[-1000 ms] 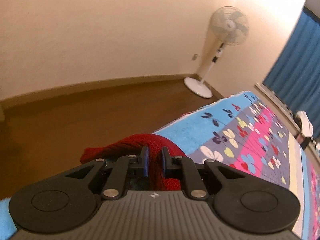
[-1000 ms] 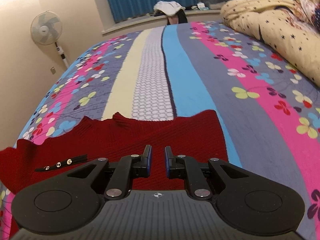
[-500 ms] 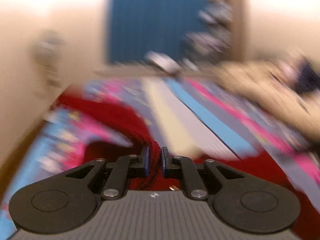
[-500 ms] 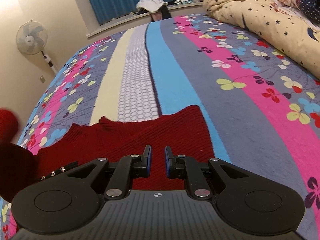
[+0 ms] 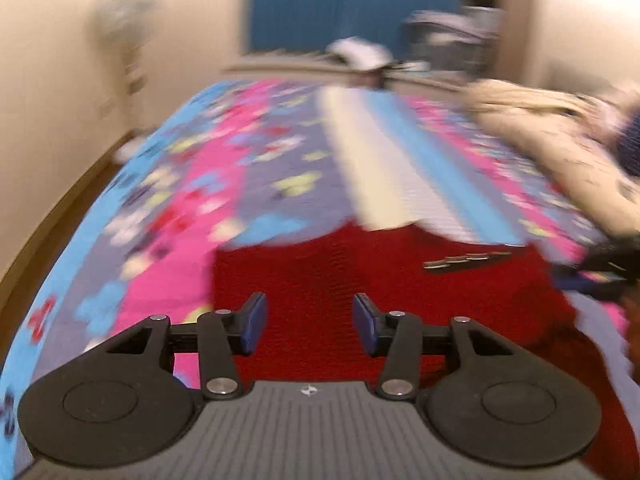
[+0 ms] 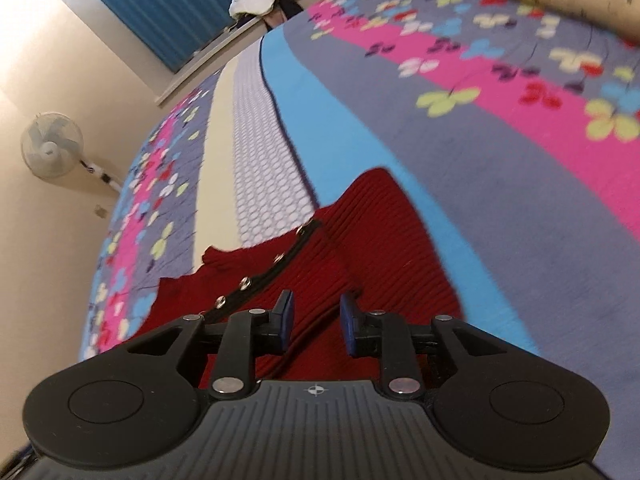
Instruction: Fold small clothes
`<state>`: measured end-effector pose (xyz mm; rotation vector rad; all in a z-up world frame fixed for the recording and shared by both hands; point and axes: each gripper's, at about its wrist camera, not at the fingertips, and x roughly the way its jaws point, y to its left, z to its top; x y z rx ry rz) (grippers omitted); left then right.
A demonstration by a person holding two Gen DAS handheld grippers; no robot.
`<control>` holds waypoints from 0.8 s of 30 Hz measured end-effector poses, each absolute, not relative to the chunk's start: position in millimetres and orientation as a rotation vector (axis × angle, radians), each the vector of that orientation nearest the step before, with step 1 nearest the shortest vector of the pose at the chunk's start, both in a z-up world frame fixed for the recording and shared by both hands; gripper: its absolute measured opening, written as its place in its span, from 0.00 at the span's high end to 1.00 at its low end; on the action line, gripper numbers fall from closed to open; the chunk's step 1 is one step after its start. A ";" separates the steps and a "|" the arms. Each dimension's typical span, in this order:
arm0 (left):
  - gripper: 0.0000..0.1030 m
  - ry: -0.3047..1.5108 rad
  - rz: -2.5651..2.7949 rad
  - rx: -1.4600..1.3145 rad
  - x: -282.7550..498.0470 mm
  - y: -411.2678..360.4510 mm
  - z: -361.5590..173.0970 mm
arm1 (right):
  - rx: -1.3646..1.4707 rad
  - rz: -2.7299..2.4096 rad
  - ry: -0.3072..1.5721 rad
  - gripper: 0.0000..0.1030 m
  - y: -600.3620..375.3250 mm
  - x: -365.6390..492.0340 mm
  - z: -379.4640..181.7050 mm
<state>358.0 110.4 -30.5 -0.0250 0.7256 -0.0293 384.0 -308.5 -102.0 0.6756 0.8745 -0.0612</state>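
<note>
A dark red ribbed garment (image 6: pixel 372 240) with a black snap strip (image 6: pixel 280 258) lies at the near edge of a bedspread (image 6: pixel 460 160) striped pink, grey, blue and cream, seemingly flower-printed. Blue curtains (image 6: pixel 160 4).

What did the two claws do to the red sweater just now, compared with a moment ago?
The left claw carried a pinched fold of the red sweater from the bed's edge across onto the rest, then its jaws opened and let go. The right claw, shut on the sweater before, has just been opening too, the knit still lying between its jaws. The flowery bedspread and fan stayed put.
</note>
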 end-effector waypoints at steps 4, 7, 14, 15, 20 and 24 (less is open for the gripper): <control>0.52 0.787 0.072 -0.044 386.7 129.9 -41.3 | 0.704 -0.071 0.896 0.74 -307.3 391.0 -119.6; 0.52 0.816 0.123 -0.041 401.0 140.5 -49.1 | 0.733 -0.079 0.905 0.73 -308.4 396.1 -130.5; 0.52 0.905 0.181 -0.097 416.0 160.4 -76.4 | 0.735 -0.102 0.877 0.70 -302.3 405.7 -134.3; 0.52 0.909 0.187 -0.084 416.4 161.1 -77.6 | 0.737 -0.103 0.872 0.69 -301.5 406.6 -134.0; 0.52 0.916 0.187 -0.083 416.5 163.2 -78.9 | 0.709 -0.125 0.851 0.87 -294.0 410.2 -132.0; 0.52 0.918 0.188 -0.084 416.7 163.2 -78.4 | 0.685 -0.118 0.822 0.90 -290.4 409.6 -126.4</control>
